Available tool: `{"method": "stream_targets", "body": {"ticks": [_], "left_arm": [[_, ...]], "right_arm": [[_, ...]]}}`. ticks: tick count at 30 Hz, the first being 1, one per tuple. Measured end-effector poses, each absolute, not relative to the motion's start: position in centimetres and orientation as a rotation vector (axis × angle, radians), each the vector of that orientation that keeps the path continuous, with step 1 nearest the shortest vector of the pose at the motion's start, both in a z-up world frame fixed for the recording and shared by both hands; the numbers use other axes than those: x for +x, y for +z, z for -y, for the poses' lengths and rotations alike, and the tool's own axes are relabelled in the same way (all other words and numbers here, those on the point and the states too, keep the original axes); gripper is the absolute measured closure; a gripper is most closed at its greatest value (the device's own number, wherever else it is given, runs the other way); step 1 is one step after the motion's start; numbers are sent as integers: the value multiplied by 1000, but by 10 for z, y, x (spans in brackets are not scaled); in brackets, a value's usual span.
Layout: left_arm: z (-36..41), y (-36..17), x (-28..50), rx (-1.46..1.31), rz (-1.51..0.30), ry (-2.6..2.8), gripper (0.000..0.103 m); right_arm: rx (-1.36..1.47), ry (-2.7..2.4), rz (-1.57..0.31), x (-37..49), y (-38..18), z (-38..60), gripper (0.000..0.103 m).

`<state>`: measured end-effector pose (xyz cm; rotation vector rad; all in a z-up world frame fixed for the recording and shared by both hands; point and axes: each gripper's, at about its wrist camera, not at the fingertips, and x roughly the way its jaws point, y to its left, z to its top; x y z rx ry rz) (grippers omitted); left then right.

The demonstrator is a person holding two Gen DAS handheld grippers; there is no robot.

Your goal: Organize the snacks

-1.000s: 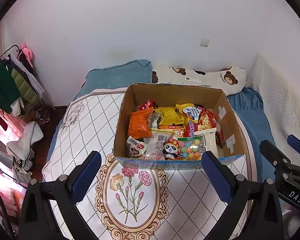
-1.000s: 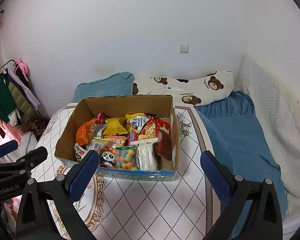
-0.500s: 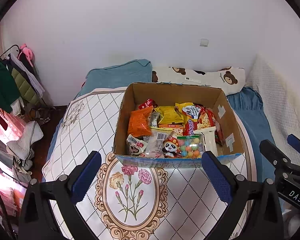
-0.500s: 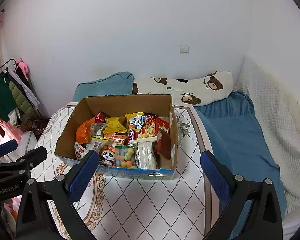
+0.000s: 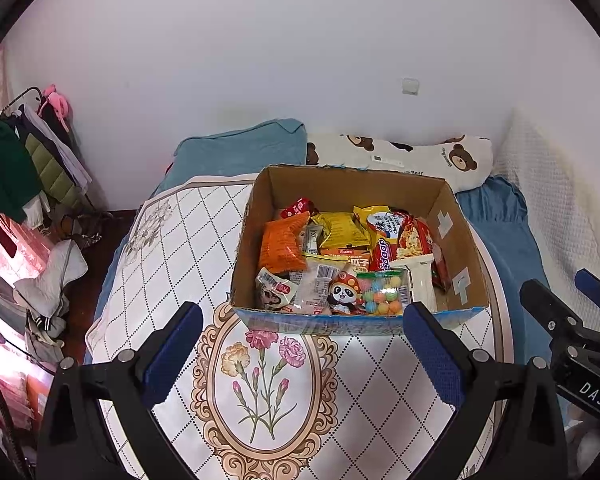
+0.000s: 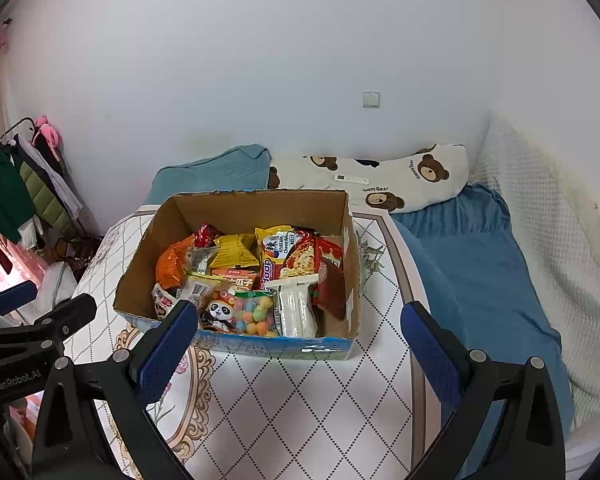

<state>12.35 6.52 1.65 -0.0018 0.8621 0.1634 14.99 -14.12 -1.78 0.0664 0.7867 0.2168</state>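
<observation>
An open cardboard box (image 5: 460, 240) (image 6: 140, 264) full of several snack packets stands on a round table with a white diamond-pattern cloth (image 5: 172, 256) (image 6: 300, 400). Inside lie an orange chip bag (image 5: 282, 242) (image 6: 172, 260), a yellow packet (image 5: 340, 230), a panda packet (image 5: 342, 290) (image 6: 220, 312), a bag of coloured balls (image 5: 382, 294) (image 6: 256, 314) and a white wrapped pack (image 6: 296, 304). My left gripper (image 5: 304, 328) hangs open in front of the box, nothing between its blue pads. My right gripper (image 6: 300, 330) is open too, near the box's front edge, empty.
Behind the table are a blue cushion (image 5: 240, 152) and a bear-print pillow (image 5: 420, 160) against a white wall. Blue bedding (image 6: 480, 272) and a white blanket (image 6: 548, 240) lie to the right. A clothes rack (image 5: 24, 160) stands at the left.
Both grippers have drawn back and risen slightly, so the box sits a little higher in each view. Their jaws have stayed open.
</observation>
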Motion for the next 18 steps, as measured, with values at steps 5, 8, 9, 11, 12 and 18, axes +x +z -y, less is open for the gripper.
{"method": "stream_targets", "body": {"ticks": [5,8,9,11,12,18], "left_arm": [[-65,17,123,-3,-862,166,1],[-66,17,123,-2,-862,164,1],[-66,16,123,-3,-862,165,1],[-65,16,123,-3,-861,165,1],[-66,17,123,-2,-861,165,1],[-66,16,122,-4,-859,166,1]], "right_arm": [[66,222,-786,150,-17,140,0],[65,222,-787,151,-17,141,0],[65,222,-786,151,-17,140,0],[66,224,-787,151,-17,140,0],[68,223,-787,150,-16,141,0],[67,228,-787,150,-15,140,0]]}}
